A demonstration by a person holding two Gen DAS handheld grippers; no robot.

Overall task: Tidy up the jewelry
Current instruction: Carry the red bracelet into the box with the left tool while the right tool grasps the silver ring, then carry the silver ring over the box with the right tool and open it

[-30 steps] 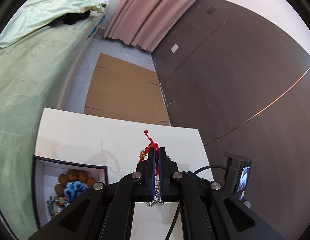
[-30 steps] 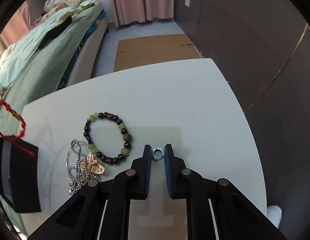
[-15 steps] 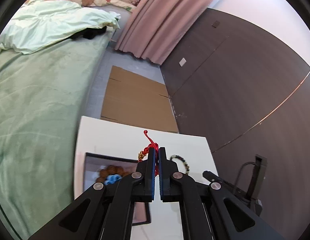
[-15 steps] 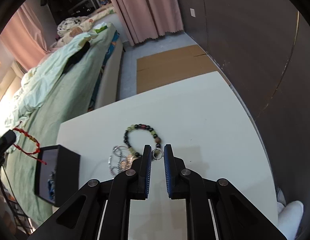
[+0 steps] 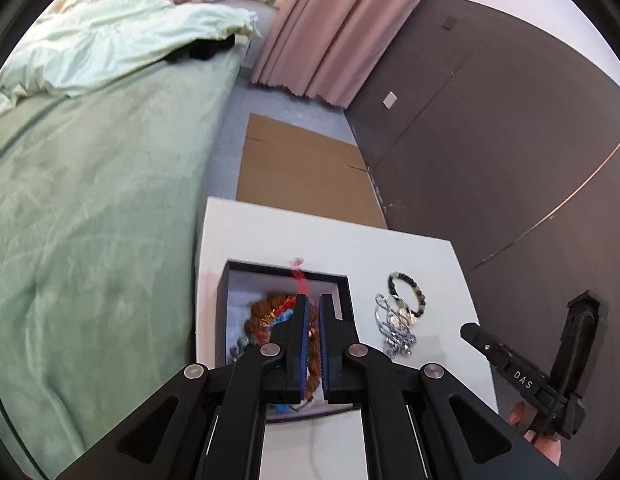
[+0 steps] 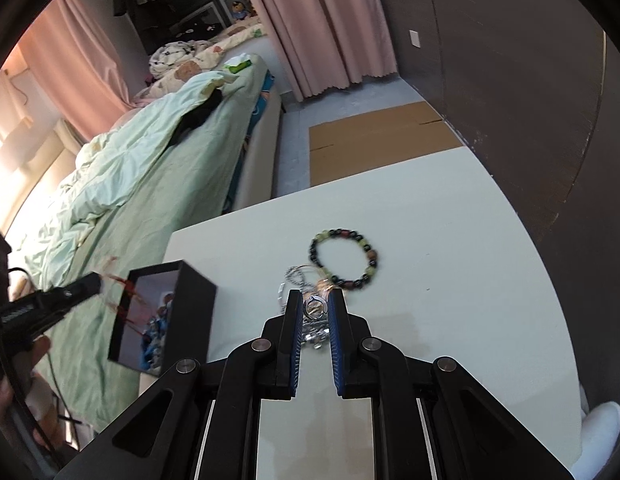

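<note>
My left gripper [image 5: 313, 298] hovers over the black jewelry box [image 5: 286, 268], its jaws opening a narrow gap. The red cord bracelet [image 5: 298, 276] is a blur at the fingertips, dropping toward the brown and blue beads [image 5: 266, 312] in the box. The right wrist view shows the same cord [image 6: 126, 300] streaking down into the box [image 6: 190, 308]. My right gripper [image 6: 314, 296] is shut on a small silver ring [image 6: 314, 306], held above the white table [image 6: 449, 260]. Below it lie a silver chain with a pendant [image 6: 294, 274] and a green-and-black bead bracelet [image 6: 341, 234].
A green bed [image 5: 90, 200] runs close along the table's left side. A dark wall [image 5: 509, 140] stands to the right. Flat cardboard [image 5: 302, 168] lies on the floor beyond the table, before pink curtains [image 5: 321, 40]. A hand [image 6: 14, 364] holds the left gripper.
My left gripper has swung over the box, its jaws have parted slightly and the red cord now blurs downward. My right gripper has risen off the table with the ring.
</note>
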